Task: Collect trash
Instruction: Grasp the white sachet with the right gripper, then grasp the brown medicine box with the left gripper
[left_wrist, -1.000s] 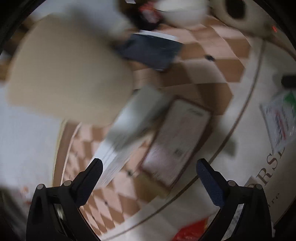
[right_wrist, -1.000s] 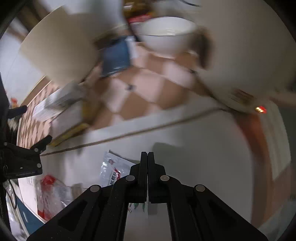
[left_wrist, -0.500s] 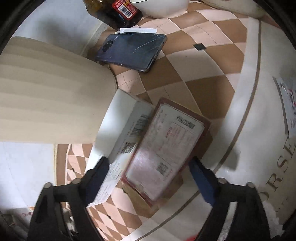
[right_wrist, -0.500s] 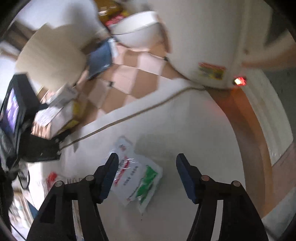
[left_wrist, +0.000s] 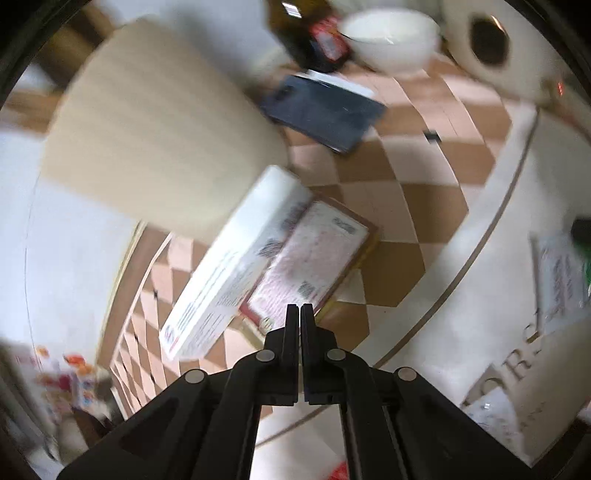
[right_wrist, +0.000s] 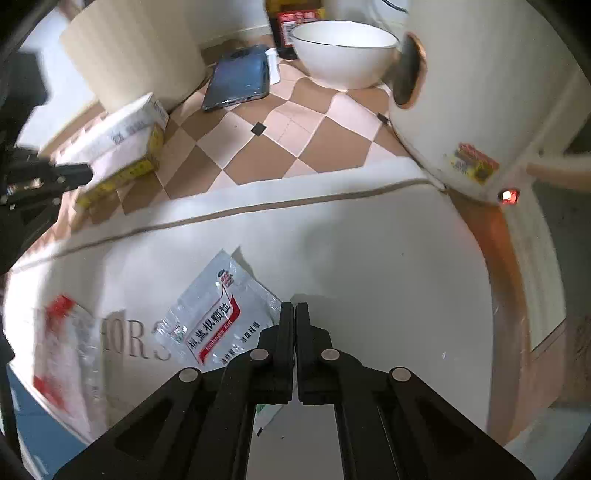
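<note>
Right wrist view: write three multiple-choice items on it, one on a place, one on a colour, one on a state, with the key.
1. Where does the dark phone lie?
A. on the checkered cloth, left of the white bowl
B. inside the bowl
C. on the sachet

2. What colour is the band on the silver sachet?
A. blue
B. red
C. yellow

3. How does the right gripper stand?
A. wide open
B. clamped on the bowl
C. shut

Key: 1 A, the phone lies flat on the brown and cream squares beside the bowl. 2 B, a red band runs under the lettering. 3 C, the fingers meet with no gap.
</note>
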